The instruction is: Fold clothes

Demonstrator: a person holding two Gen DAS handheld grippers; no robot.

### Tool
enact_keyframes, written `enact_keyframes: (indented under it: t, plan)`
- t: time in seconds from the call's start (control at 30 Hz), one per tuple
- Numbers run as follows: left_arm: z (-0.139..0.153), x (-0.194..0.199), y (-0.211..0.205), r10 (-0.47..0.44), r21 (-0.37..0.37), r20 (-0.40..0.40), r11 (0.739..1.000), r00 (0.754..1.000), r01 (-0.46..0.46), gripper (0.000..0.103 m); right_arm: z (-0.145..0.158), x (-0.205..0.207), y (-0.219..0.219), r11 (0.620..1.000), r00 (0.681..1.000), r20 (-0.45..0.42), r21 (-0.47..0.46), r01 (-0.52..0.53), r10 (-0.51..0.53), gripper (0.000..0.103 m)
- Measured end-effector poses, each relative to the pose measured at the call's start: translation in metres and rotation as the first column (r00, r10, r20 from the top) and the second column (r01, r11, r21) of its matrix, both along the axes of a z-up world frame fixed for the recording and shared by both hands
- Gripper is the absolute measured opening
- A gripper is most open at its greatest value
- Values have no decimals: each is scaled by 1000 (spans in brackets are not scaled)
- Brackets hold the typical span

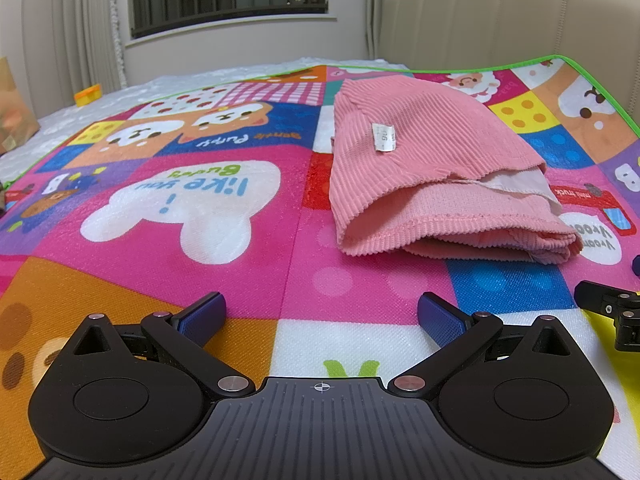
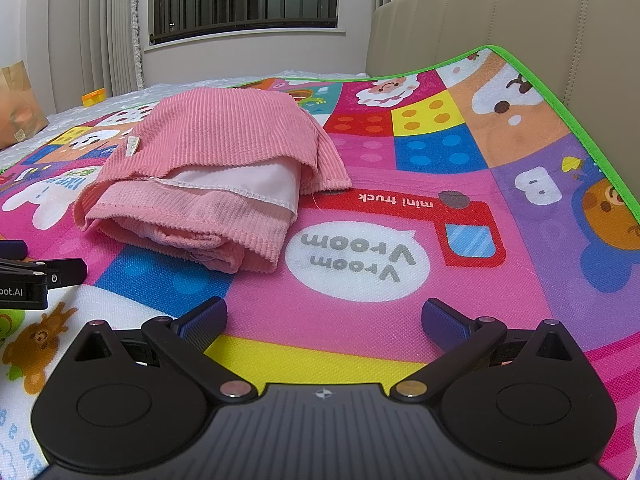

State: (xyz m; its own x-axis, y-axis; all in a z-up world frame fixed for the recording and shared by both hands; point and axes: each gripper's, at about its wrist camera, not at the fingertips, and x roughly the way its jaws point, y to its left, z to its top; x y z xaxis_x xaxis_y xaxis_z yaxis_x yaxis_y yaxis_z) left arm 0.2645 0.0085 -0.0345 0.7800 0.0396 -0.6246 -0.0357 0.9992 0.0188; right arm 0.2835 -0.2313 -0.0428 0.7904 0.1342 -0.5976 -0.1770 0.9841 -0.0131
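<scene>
A pink corduroy garment [image 1: 424, 168] lies folded in a thick bundle on the colourful cartoon mat [image 1: 224, 240]; a white label and a pale lining show on it. In the right wrist view the same garment [image 2: 216, 168] sits ahead and to the left. My left gripper [image 1: 322, 316] is open, low over the mat, short of the bundle's near left corner, with nothing between its blue pads. My right gripper [image 2: 325, 320] is open too, over the mat to the right of the bundle, holding nothing. Each gripper shows at the edge of the other's view.
A beige padded headboard [image 2: 500, 20] rises at the right behind the mat's green edge. White bedding [image 1: 224, 72] lies beyond the mat, with a small orange box [image 1: 87, 95] and a brown paper bag [image 2: 18, 108] at far left. Plush toys sit atop the headboard.
</scene>
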Motion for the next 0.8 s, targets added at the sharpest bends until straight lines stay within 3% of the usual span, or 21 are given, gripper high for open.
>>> enact_keyframes:
  t: [0.6,0.73,0.8]
  plan:
    - [1,4,-2,-19,30,-8,999,1000,19,103,0,0,-1,1000,1000,-2,2,-2,2,103]
    - [4,3,9,-17,-55,-22,998,1000,16,103,-1,0,-2,1000,1000,-3,9,-3,3,103]
    - [6,0,8,-25,-53,-45,998,999,23,103,-1,0,0,1000,1000,-3,0,-3,3,103]
